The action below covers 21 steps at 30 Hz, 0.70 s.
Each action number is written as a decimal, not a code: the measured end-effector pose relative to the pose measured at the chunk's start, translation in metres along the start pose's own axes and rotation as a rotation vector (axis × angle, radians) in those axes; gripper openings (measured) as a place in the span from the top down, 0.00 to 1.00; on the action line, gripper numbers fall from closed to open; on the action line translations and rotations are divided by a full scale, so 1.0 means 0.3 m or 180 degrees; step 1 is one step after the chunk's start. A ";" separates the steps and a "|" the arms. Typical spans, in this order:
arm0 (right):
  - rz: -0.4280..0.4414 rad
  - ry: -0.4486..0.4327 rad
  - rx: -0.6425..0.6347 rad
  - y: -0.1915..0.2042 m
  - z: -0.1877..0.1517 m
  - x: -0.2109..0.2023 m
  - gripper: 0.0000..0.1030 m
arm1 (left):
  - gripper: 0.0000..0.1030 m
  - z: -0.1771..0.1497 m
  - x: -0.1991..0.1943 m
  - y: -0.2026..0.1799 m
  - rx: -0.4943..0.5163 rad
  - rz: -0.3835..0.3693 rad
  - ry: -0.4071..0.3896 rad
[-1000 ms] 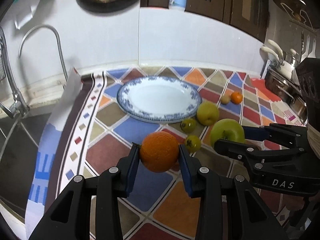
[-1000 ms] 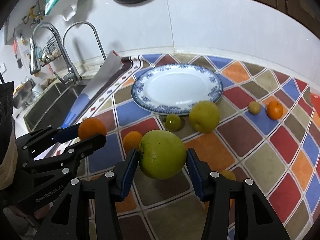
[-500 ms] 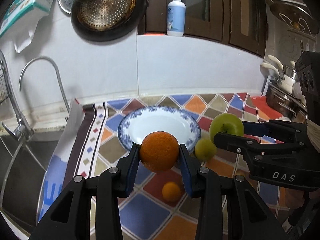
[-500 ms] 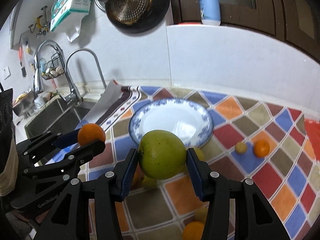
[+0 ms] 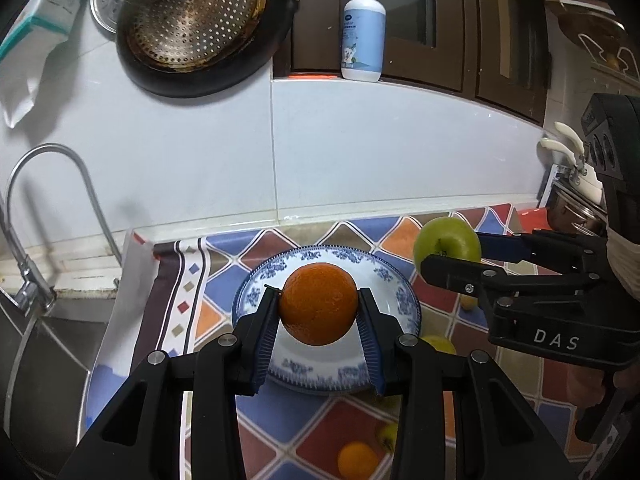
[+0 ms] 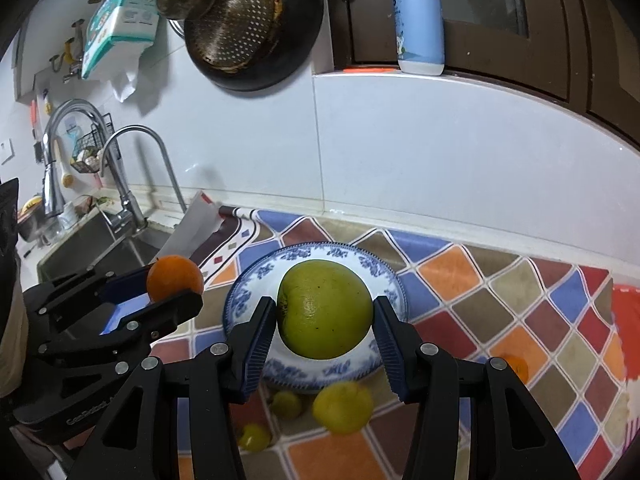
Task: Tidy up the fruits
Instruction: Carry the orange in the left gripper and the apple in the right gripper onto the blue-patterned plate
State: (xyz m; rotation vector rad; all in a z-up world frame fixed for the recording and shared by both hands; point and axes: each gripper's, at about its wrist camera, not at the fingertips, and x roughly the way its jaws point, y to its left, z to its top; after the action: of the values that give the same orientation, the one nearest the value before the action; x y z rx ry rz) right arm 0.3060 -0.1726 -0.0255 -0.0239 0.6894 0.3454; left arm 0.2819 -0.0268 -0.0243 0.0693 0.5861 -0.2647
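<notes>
So both grippers are loaded: the left gripper (image 5: 318,312) has its jaws clamped on a round orange citrus fruit (image 5: 318,304), the right gripper (image 6: 325,320) squeezes a big green apple (image 6: 325,309) between its blue pads. Both fruits hang in the air, with the blue-patterned white china plate (image 6: 384,276) just beyond the jaws. Below them, small yellow-green fruits (image 6: 342,407) sit on the colourful checked tablecloth (image 6: 500,280).

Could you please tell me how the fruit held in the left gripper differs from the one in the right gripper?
The round orange in the left gripper is deep orange with pebbled skin; the smooth green apple in the right gripper is yellow-green and looks larger. Both are clamped between fingers, in front of the blue-patterned white plate.
</notes>
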 end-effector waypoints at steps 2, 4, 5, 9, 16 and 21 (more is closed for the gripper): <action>0.0014 0.0032 -0.0005 -0.015 0.016 0.033 0.51 | 0.63 0.014 0.038 0.006 0.0015 0.0002 0.0023; 0.0017 0.0075 -0.0033 -0.031 0.034 0.075 0.51 | 0.63 0.027 0.076 0.010 0.0027 -0.0005 0.0054; 0.0016 0.0087 -0.0044 -0.034 0.038 0.087 0.51 | 0.63 0.033 0.095 0.013 0.0031 -0.0005 0.0067; 0.0018 0.0177 -0.0126 -0.054 0.065 0.163 0.51 | 0.63 0.047 0.179 0.025 0.0055 -0.0010 0.0160; 0.0049 0.0392 -0.0250 -0.085 0.088 0.310 0.51 | 0.63 0.055 0.321 0.062 0.0063 -0.0038 0.0356; 0.0077 0.0585 -0.0295 -0.105 0.091 0.419 0.51 | 0.63 0.059 0.429 0.095 0.0045 -0.0066 0.0529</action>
State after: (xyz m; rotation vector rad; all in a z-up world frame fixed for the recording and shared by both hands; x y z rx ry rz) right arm 0.4230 -0.1603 -0.0862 -0.1368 0.8558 0.4016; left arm 0.4019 -0.0311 -0.0814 0.0994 0.7506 -0.2849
